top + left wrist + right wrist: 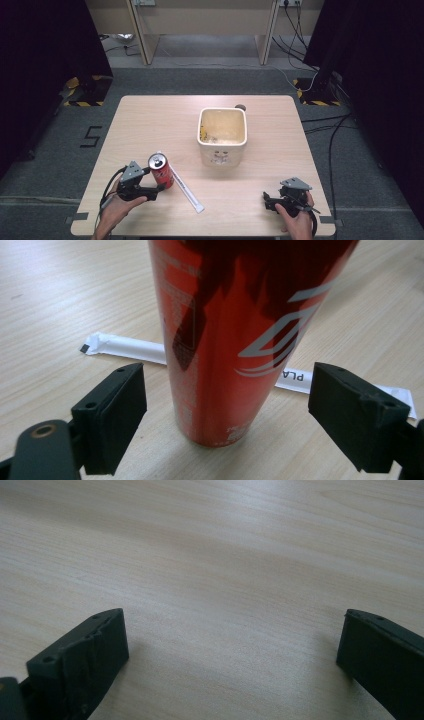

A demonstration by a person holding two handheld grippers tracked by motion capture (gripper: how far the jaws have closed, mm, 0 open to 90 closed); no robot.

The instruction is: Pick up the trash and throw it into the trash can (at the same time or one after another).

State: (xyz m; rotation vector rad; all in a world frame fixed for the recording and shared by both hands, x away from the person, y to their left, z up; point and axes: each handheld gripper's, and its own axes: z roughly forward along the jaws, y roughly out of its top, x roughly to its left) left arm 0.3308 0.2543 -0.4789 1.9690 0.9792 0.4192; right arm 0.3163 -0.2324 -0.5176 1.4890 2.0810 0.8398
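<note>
A tall red drink can point(161, 171) stands upright on the wooden table point(150, 120) at the front left. My left gripper point(156, 189) is open around the can's base. In the left gripper view the can point(225, 340) rises between the two black jaws with a gap on each side, and the left gripper point(227, 415) touches nothing. A white paper-wrapped straw point(187, 189) lies flat just right of the can, and it runs behind the can as the straw point(130, 348) in the left gripper view. My right gripper point(265, 201) rests open low over bare wood at the front right.
A cream square tub point(222, 145) stands at the table's middle with yellowish residue inside. A small dark round object point(240, 107) sits behind it near the far edge. Bare wood lies between the straw and the right gripper point(232, 645).
</note>
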